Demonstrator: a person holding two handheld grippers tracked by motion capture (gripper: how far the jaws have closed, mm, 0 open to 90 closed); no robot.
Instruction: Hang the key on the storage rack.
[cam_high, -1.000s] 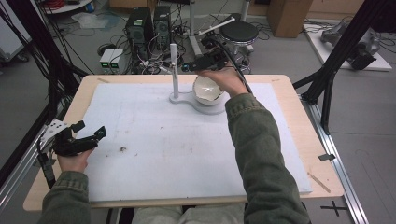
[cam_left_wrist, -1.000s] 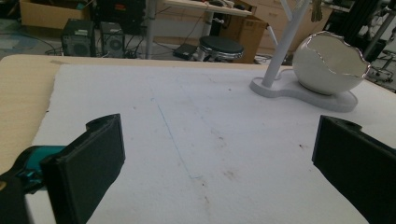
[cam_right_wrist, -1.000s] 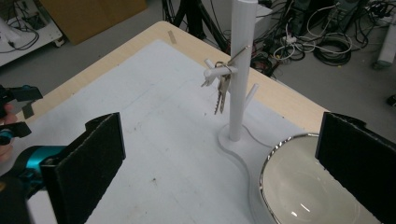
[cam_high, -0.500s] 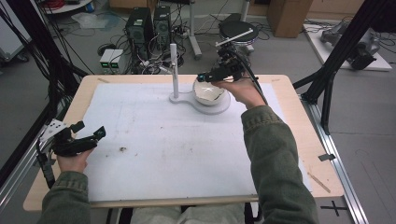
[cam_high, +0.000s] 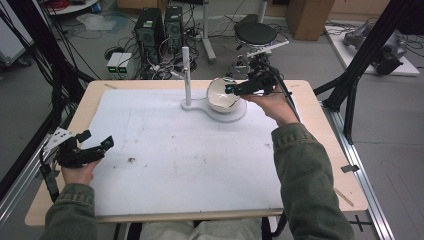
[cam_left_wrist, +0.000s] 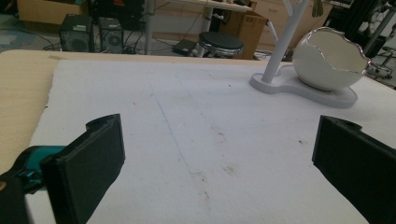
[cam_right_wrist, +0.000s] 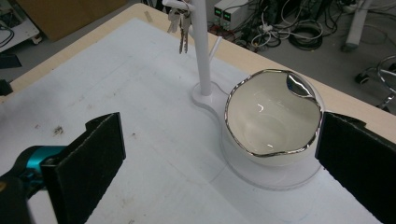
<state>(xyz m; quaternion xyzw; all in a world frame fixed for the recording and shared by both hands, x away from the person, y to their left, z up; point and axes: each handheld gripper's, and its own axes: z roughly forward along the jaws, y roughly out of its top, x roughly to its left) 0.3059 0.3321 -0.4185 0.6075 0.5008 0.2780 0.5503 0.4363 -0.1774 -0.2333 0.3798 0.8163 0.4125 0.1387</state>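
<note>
A white mat covers the worktop (cam_high: 320, 150). My right tongs (cam_high: 240, 89) hover wide open and empty just above the egg-shaped bowl (cam_right_wrist: 273, 119) on its stand (cam_right_wrist: 205, 100), where keys (cam_right_wrist: 182, 25) hang. I judge reaching is underway; next needs careful lowering. Left tongs (cam_high: 95, 147) rest open, empty, well apart.

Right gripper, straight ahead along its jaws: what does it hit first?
Most likely the egg-shaped bowl. In the right gripper view it sits just ahead of the open jaws, towards the right one, on the white stand base. The post with its keys lies further off, left of that line. Depth is uncertain.
</note>
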